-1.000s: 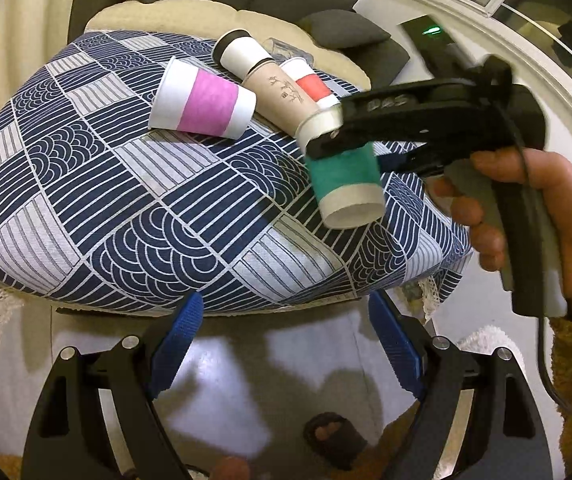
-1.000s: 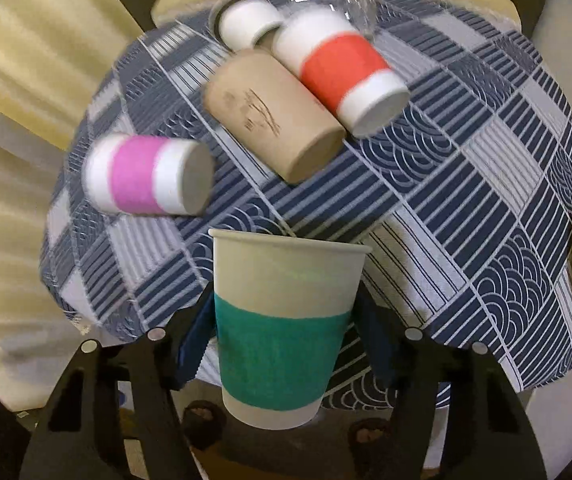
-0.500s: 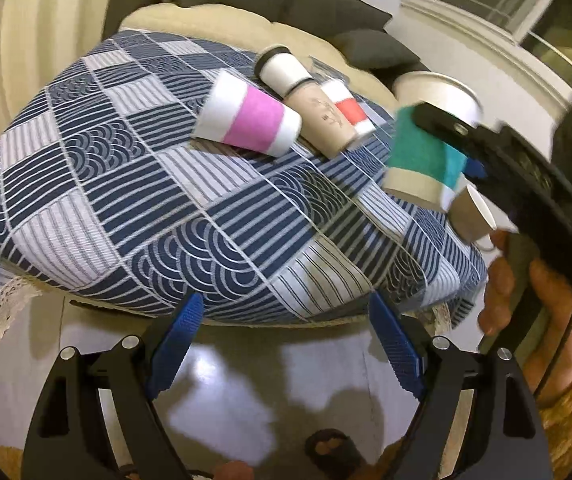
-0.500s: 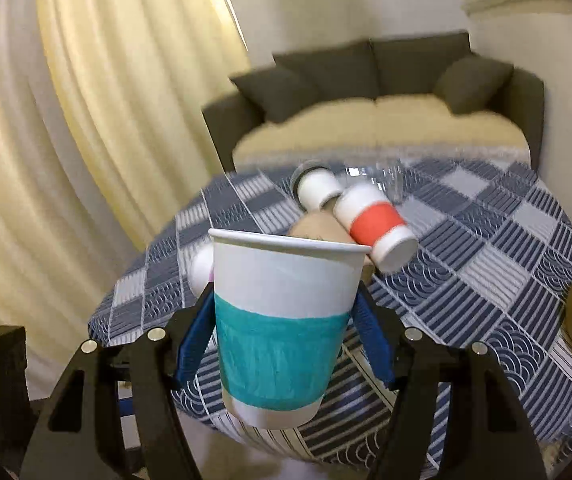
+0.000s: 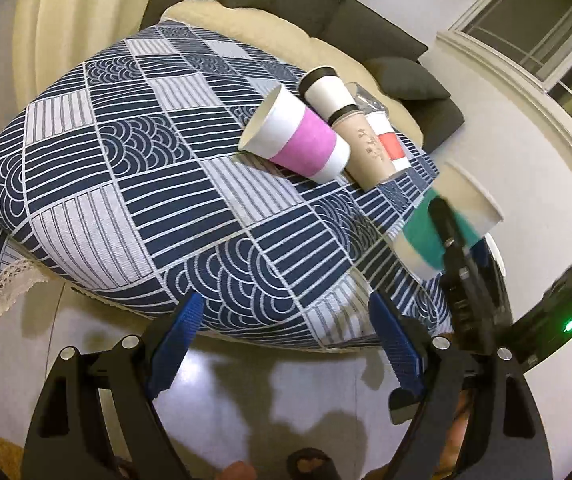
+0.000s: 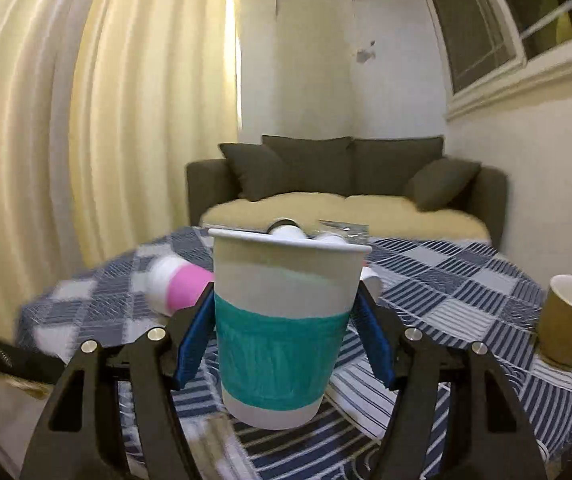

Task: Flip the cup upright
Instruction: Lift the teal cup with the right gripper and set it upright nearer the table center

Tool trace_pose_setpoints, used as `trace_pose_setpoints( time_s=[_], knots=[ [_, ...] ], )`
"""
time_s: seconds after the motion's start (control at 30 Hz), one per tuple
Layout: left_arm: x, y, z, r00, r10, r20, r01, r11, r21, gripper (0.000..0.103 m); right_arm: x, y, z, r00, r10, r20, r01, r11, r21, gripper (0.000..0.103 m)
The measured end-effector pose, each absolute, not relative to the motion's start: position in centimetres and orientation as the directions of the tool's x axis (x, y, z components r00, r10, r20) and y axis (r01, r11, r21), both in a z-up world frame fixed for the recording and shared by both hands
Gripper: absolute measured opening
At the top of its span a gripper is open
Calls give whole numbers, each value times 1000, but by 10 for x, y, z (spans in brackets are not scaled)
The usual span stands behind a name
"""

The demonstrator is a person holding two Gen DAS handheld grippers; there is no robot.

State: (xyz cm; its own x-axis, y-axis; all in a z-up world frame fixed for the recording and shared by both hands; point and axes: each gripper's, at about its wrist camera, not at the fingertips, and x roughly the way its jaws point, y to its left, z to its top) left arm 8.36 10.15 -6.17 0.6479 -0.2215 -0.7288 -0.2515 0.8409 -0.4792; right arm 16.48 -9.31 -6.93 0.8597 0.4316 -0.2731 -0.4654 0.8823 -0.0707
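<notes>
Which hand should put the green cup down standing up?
The right gripper: it already holds the green-banded cup, mouth up, above the tablecloth. The left gripper is open and empty.

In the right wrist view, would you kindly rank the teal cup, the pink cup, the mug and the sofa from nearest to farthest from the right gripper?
1. Teal cup: gripped between the fingers of the right gripper.
2. Pink cup: left, lying on the table.
3. Mug: far right, upright on the table; too close to call against the pink cup.
4. Sofa: beyond the table, against the wall.
</notes>
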Motion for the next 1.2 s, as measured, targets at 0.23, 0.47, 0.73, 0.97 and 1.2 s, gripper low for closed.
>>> trace_pose_setpoints(
  time_s=[0.23,0.47,0.73,0.97,1.2],
  knots=[
    [82,100,-58,670,-190,-718,-244,857,-454,83,156,-85,-92,885,389,-256,-437,885,-163,66],
    [87,97,-59,669,-182,-721,-243,863,-443,83,156,-84,-98,884,382,-270,-433,887,-160,66],
    [88,95,-61,663,-178,-727,-242,868,-433,83,159,-83,-106,876,370,-311,-433,886,-167,67],
    [87,97,-61,664,-171,-728,-249,868,-430,83,157,-86,-105,869,374,-325,-437,887,-147,89],
    [84,100,-57,678,-156,-718,-255,867,-429,83,145,-94,-88,852,400,-337,-463,877,-130,96]
  ],
)
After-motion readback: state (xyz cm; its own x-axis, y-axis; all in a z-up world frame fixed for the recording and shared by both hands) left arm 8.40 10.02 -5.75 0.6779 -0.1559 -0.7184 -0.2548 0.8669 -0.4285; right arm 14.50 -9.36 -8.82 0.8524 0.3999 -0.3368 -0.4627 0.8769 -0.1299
